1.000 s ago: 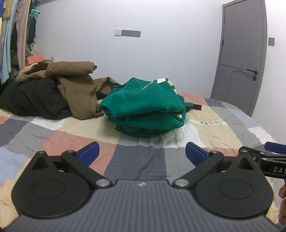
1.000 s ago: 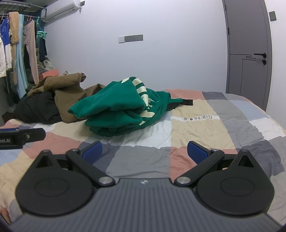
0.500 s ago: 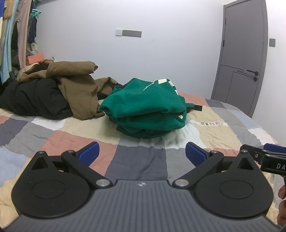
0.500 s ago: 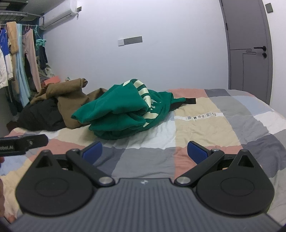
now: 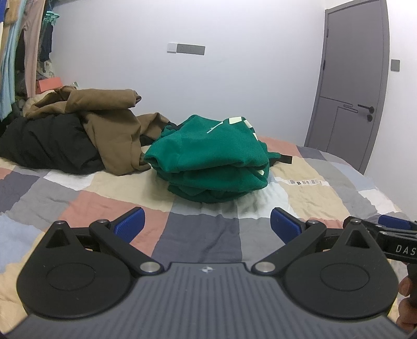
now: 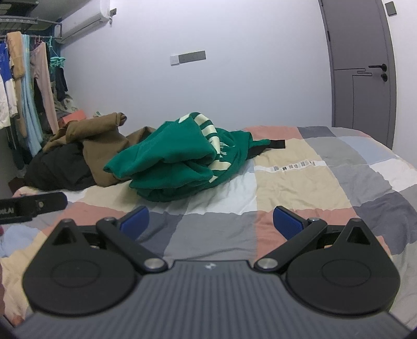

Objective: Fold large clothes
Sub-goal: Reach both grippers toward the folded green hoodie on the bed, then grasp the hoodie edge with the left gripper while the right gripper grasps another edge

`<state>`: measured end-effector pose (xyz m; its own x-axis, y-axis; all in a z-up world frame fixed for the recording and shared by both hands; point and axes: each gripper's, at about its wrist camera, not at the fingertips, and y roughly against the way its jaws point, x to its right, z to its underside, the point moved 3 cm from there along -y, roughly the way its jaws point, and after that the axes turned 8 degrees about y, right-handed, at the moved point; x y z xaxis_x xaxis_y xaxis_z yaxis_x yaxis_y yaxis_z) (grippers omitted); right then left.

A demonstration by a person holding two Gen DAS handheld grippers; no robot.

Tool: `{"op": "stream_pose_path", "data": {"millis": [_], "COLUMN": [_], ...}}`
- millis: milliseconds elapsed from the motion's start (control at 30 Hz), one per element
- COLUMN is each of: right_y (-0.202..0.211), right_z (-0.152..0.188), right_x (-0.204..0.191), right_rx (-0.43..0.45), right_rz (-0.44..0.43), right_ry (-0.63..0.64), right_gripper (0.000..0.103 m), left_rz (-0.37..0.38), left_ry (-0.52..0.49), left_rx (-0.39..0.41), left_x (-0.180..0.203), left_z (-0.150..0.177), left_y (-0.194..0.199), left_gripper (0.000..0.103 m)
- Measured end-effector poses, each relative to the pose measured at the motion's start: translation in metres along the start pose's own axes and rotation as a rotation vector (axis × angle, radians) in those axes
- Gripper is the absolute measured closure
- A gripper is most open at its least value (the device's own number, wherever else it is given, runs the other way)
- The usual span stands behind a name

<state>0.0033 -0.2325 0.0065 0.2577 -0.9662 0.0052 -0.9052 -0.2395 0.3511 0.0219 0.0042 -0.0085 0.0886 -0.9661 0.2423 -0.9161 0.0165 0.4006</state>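
Gaping wide and holding nothing, the jaws of the left gripper [image 5: 206, 224] and right gripper [image 6: 210, 221] hang low over the near part of a patchwork quilt [image 5: 198, 234] on the bed, blue pads apart. Each tool shows at the edge of the other's view. Beyond them, near the middle of the bed, a green sweatshirt [image 5: 211, 159] lies folded in a thick stack, cream lettering showing along its right side in the right wrist view. Just left of it, touching, a brown garment [image 5: 104, 125] is heaped over a black one [image 5: 47, 143] at the bed's far-left corner. A black strap [image 6: 277, 144] pokes out at the sweatshirt's right. Farther off, clothes [image 6: 26, 86] hang on a rail at far left, an air conditioner [image 6: 86, 15] above them, and a grey door [image 5: 349, 83] stands shut at right.
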Motion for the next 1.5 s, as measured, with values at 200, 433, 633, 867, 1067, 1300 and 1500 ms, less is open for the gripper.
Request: {"op": "stream_pose_path", "data": {"millis": [200,433,633,867,1067,1300,1500], "right_y": [-0.011,-0.032,-0.064,-0.132,-0.202,-0.260,-0.290], "right_z": [-0.003,-0.019,-0.032,-0.032,-0.022,-0.022,-0.027], "right_x": [-0.003,-0.002,-0.004,-0.012,-0.019,-0.033,-0.044], "right_rx": [-0.003,0.022,0.018,-0.056,-0.123,-0.065,-0.024], "right_rz": [-0.006,-0.025,-0.062,-0.110,-0.130,-0.155,-0.152], "right_ry": [-0.014,-0.040,-0.012,-0.028,-0.045,0.007,0.059], "right_gripper": [0.000,0.000,0.000,0.001,0.001,0.006,0.021], "left_rz": [0.001,-0.013,-0.050,-0.026,0.078,0.254,0.331], "left_ry": [-0.004,-0.057,-0.065,0.026,0.244,0.597,0.767], "left_rx": [0.000,0.008,0.001,-0.076,-0.146,-0.151,-0.188], "left_x": [-0.004,-0.012,-0.036,-0.070,-0.099,-0.138,-0.153], "left_z": [-0.006,-0.027,-0.060,-0.069,-0.070,-0.062,-0.054], "left_y": [-0.007,-0.033,-0.071,-0.146,-0.219,-0.288,-0.318], "left_gripper": [0.000,0.000,0.000,0.000,0.000,0.000,0.019]}}
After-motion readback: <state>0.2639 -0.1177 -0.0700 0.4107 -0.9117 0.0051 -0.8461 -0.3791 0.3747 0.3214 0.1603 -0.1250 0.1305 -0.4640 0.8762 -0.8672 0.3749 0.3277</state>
